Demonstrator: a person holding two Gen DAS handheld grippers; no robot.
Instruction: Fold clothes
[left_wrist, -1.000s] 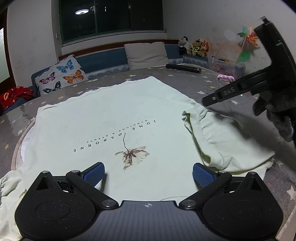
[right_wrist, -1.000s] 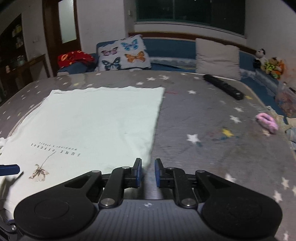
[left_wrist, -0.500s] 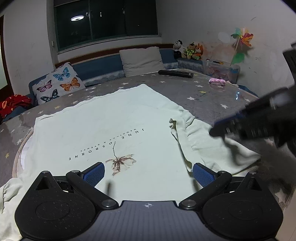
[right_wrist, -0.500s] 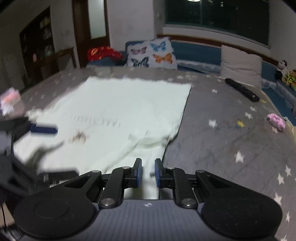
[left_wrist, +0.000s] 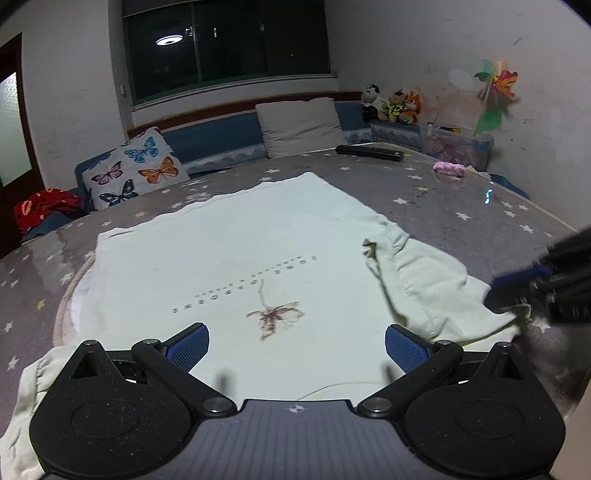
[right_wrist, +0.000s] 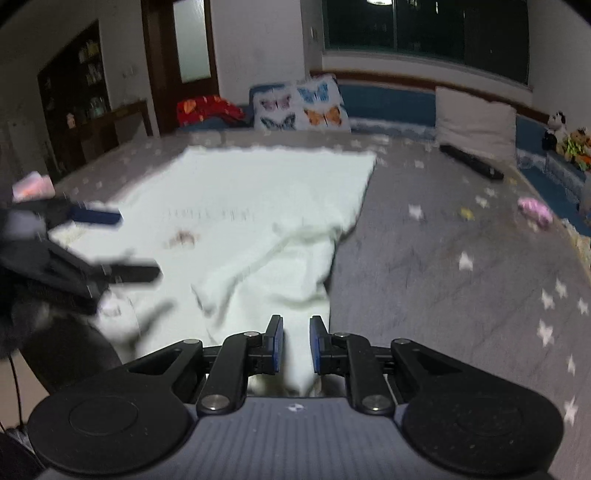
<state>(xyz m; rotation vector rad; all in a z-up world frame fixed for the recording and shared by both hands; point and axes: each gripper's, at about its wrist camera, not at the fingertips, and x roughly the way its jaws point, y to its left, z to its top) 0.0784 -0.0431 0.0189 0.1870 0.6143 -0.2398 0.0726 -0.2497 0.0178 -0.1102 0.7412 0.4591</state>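
A pale green T-shirt (left_wrist: 236, 258) with dark lettering and a brown print lies flat on the grey star-patterned bed (left_wrist: 443, 206). Its right sleeve (left_wrist: 436, 291) is rumpled and lies partly turned in. My left gripper (left_wrist: 297, 347) hangs wide open over the shirt's near edge with nothing between its fingers; the right wrist view shows it too (right_wrist: 118, 245). My right gripper (right_wrist: 296, 345) stands narrow over the sleeve (right_wrist: 280, 273), its jaws opening, with cloth showing in the gap and the pads not pressing it. In the left wrist view it (left_wrist: 517, 291) sits blurred at the sleeve's end.
A butterfly pillow (left_wrist: 136, 170), a grey cushion (left_wrist: 299, 125) and a red cloth (left_wrist: 44, 206) lie at the far side. A black bar (left_wrist: 369, 152), a pink item (left_wrist: 448, 168), soft toys (left_wrist: 395, 105) and a pinwheel (left_wrist: 495, 92) are at the back right.
My right gripper has swung from over the bare grey bed to over the rumpled sleeve, sinking toward its end in the left wrist view. The left gripper has stayed in place, still wide open.
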